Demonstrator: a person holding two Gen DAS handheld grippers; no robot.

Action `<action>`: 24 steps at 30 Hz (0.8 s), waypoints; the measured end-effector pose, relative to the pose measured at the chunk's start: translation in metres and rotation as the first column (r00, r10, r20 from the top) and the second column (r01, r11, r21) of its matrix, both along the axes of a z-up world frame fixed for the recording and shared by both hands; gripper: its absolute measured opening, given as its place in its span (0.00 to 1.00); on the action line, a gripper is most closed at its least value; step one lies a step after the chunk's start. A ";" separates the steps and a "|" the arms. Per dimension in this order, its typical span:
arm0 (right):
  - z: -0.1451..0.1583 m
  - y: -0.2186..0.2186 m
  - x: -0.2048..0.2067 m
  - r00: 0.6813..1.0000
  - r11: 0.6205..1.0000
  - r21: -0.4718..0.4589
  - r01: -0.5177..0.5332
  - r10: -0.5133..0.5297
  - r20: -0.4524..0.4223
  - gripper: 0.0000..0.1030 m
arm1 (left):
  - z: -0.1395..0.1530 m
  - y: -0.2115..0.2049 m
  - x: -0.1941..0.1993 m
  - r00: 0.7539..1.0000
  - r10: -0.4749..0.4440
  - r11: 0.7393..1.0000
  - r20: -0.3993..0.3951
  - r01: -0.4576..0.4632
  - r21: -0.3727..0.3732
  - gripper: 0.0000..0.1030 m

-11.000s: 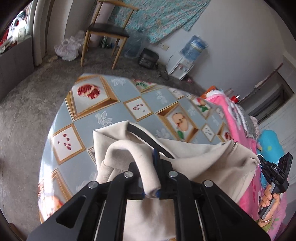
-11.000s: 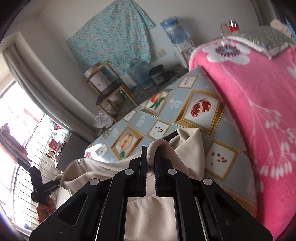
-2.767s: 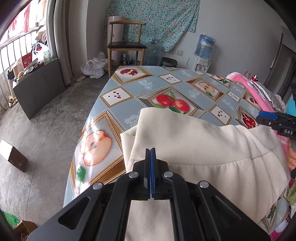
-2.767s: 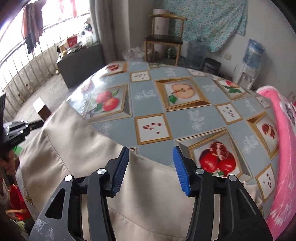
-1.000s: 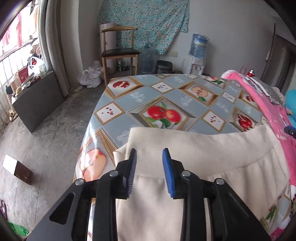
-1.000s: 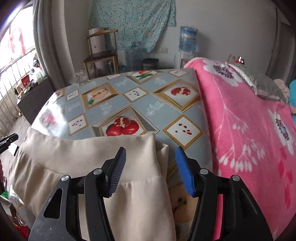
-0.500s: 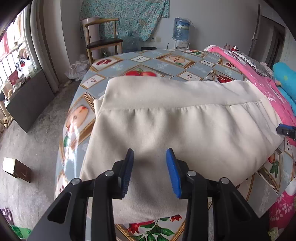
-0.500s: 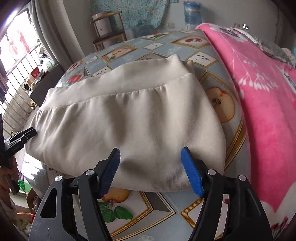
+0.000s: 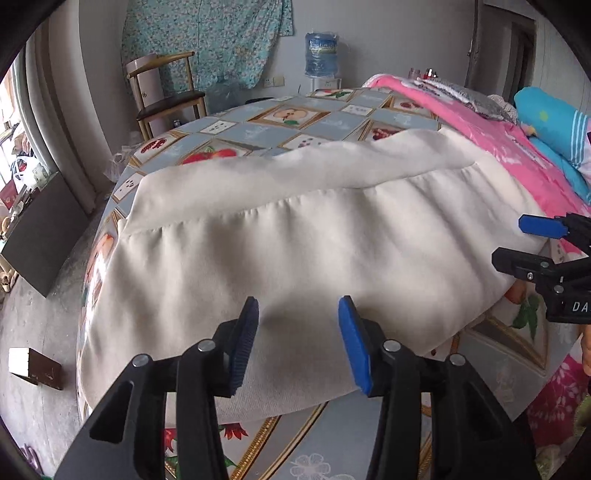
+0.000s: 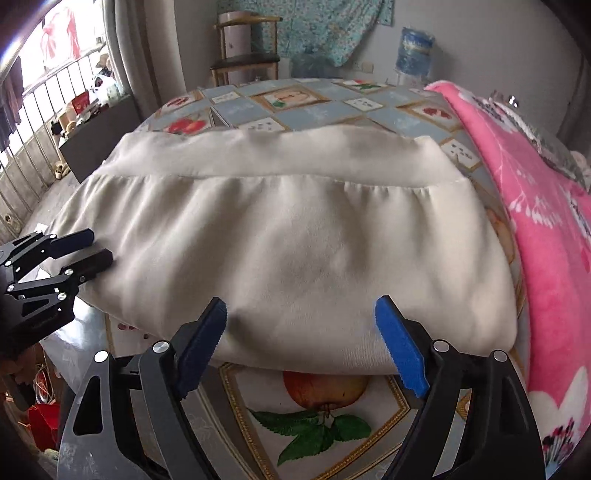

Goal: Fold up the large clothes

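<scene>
A large cream garment (image 9: 314,251) (image 10: 295,240) lies folded across the table (image 9: 280,122) (image 10: 325,398), its ribbed band at the far side. My left gripper (image 9: 298,317) hovers over its near-left edge, jaws opening, nothing pinched between the blue pads. My right gripper (image 10: 301,321) hangs just above the near fold edge, jaws opening wide, also holding nothing. Each gripper shows in the other's view: the right gripper (image 9: 517,240) at the garment's right end, the left gripper (image 10: 96,247) at its left end.
The table's cloth is printed with fruit. A pink flowered blanket (image 10: 546,206) (image 9: 491,129) lies along the right of the table. A wooden chair (image 9: 166,96), a water bottle (image 9: 321,55) and a patterned wall cloth (image 10: 314,29) stand behind. A small box (image 9: 35,367) sits on the floor at left.
Both grippers have let go of the garment and pulled back toward its near edge, sinking closer to the table. Both jaws have spread wider. The garment now lies flat and folded.
</scene>
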State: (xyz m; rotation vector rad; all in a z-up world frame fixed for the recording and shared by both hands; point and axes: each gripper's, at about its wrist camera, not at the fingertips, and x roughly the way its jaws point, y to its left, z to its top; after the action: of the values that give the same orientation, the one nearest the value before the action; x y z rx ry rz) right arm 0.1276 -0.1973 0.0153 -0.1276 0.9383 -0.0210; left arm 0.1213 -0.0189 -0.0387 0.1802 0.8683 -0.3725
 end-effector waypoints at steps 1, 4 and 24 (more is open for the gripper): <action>0.006 0.004 0.001 1.000 1.000 -0.009 -0.002 0.003 0.023 0.80 | 0.007 0.000 0.000 1.000 0.000 1.000 0.017 0.000 -0.023 0.44; 0.001 0.016 0.013 0.999 1.000 -0.018 -0.016 0.017 0.036 0.80 | 0.012 -0.008 0.004 0.999 0.010 1.000 0.041 -0.009 -0.027 0.50; -0.027 -0.049 0.126 0.985 0.987 0.002 0.162 -0.162 -0.059 0.83 | -0.008 0.017 0.088 0.975 0.202 0.970 -0.090 -0.212 -0.121 0.54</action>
State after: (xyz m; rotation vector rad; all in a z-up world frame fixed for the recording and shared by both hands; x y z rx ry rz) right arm 0.2535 -0.2461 -0.0117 -0.0455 1.0057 -0.1652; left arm 0.2090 -0.0016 -0.0471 -0.0464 0.9265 -0.2403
